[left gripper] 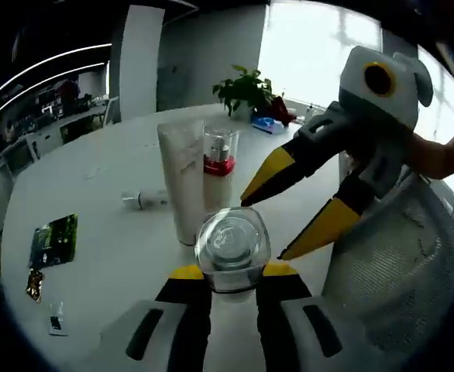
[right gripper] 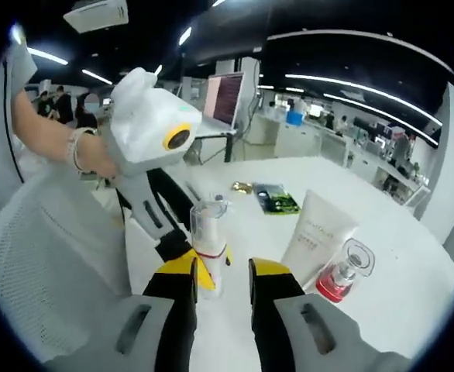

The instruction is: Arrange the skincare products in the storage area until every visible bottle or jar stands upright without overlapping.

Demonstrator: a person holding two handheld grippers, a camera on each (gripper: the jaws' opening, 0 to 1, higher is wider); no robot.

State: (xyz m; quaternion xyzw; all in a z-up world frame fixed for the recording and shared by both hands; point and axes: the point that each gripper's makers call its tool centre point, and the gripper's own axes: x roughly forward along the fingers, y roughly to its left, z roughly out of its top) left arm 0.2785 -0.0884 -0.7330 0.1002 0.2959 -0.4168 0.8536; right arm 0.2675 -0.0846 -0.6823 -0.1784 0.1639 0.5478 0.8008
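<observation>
**Left gripper holds a clear-capped bottle beside the white tube**

The left gripper has its jaws closed on a bottle with a clear faceted cap. In the left gripper view the cap points at the camera, so the bottle's long axis runs along the jaws. In the right gripper view the same bottle looks upright on the table, with the left gripper at its base.

The tube stands upright on its cap just beyond the held bottle. A second bottle, red-collared and holding milky liquid under a clear cap, stands just beside the tube on its far side. A small vial lies flat on the table, to the left of the tube and apart from it; its contents cannot be read.

The right gripper hangs open and empty just right of the held bottle, nearer to it than to the tube. I judge the held bottle is being set down, so clearance to the tube matters; the vial has not yet been stood up.
</observation>
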